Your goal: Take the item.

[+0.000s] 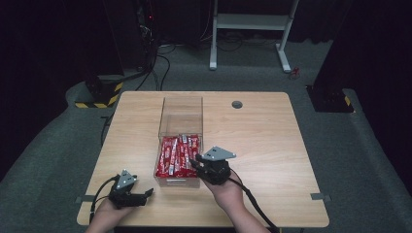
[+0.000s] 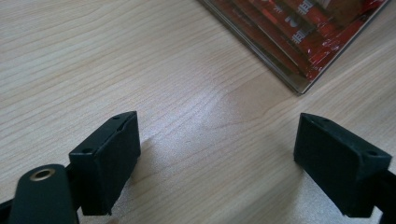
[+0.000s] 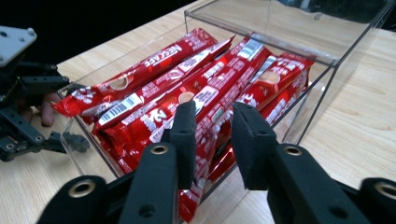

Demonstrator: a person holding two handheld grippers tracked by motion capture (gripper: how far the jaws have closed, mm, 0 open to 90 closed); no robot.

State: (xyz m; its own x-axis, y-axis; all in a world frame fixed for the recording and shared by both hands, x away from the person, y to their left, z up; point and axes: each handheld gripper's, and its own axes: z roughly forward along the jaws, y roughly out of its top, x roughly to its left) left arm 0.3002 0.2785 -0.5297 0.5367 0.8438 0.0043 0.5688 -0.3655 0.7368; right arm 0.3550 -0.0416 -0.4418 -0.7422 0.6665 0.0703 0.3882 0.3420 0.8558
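Right gripper (image 3: 212, 135) poised at the near end of the clear box (image 3: 327, 60), jaws narrowed to a slim gap with nothing plainly between them; whether a packet is pinched, impossible to tell. Red coffee sticks (image 3: 196, 88) directly ahead of the fingertips, long axes running away toward the far wall. Clearly the nearer hand for a pick. Left gripper (image 2: 217, 154) released, jaws wide apart over bare table (image 2: 116, 60), box corner further ahead and to one side. High view alone showing the box's far half empty.
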